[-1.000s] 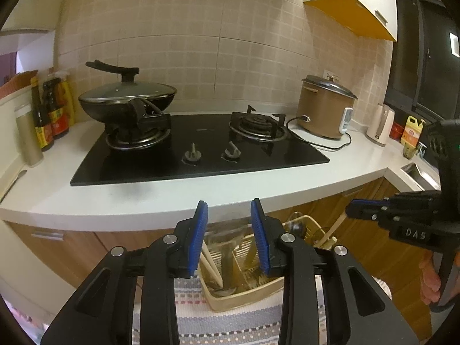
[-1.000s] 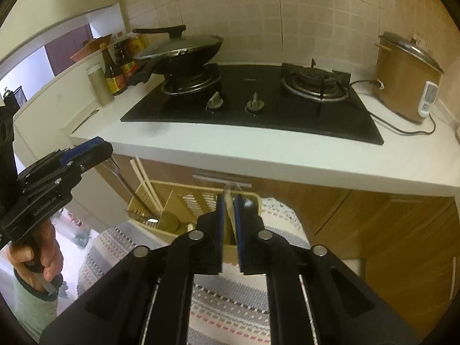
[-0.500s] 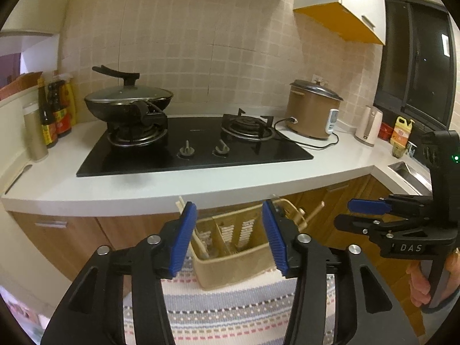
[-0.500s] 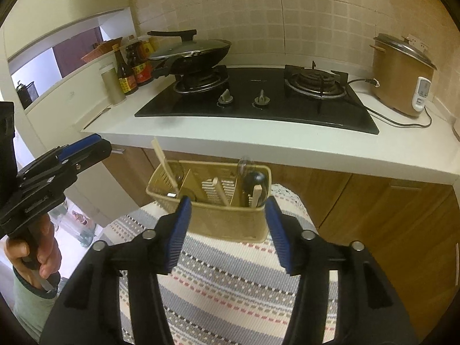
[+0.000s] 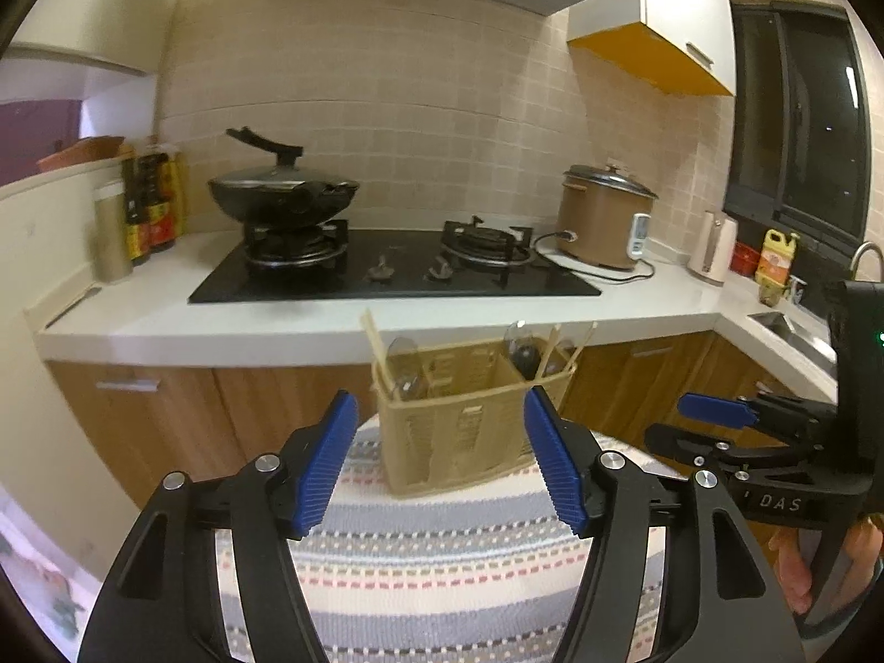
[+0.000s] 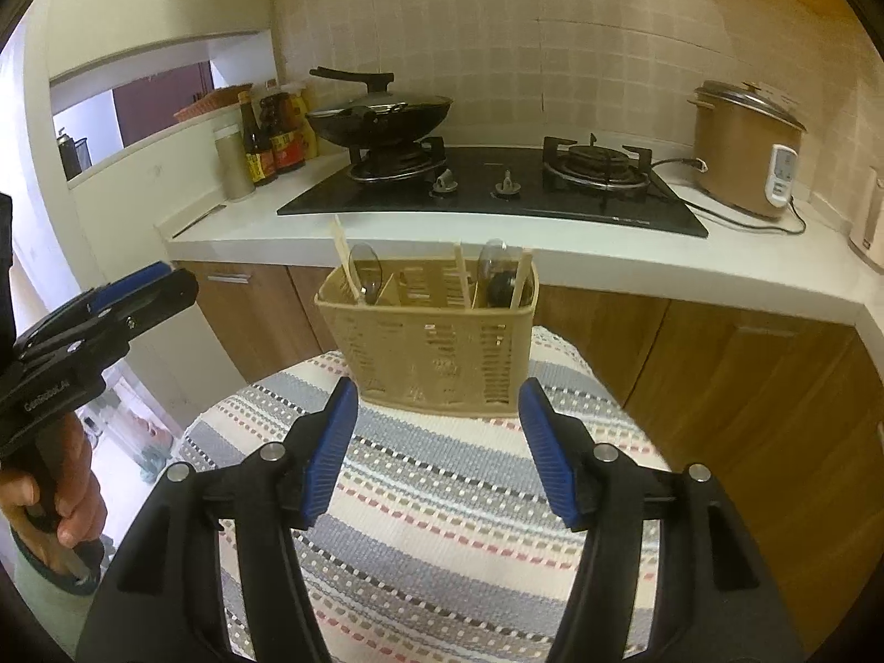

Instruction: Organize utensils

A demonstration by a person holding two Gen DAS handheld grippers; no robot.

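Observation:
A beige slotted utensil basket (image 5: 469,425) (image 6: 431,342) stands at the far edge of a round surface under a striped cloth (image 5: 442,563) (image 6: 442,497). Chopsticks (image 6: 342,254) and a clear spoon (image 6: 364,271) lean in its left compartment, and more spoons (image 6: 497,276) and sticks in its right one. My left gripper (image 5: 439,403) and my right gripper (image 6: 437,387) both hover short of the basket over the cloth. Their jaws are opening, with nothing between the blue pads. Each also shows in the other's view: the right gripper (image 5: 671,420) and the left gripper (image 6: 177,279).
Behind the basket runs a white counter (image 6: 552,248) with a black gas hob (image 6: 497,188), a lidded wok (image 6: 381,116), sauce bottles (image 6: 271,138) and a rice cooker (image 6: 746,149). Wooden cabinet doors (image 6: 718,364) are below it. A sink (image 5: 784,326) lies far right.
Both grippers have drawn back from above the basket and opened wider. The right one was nearly shut over the right compartment before. The whole basket now shows ahead of the fingertips.

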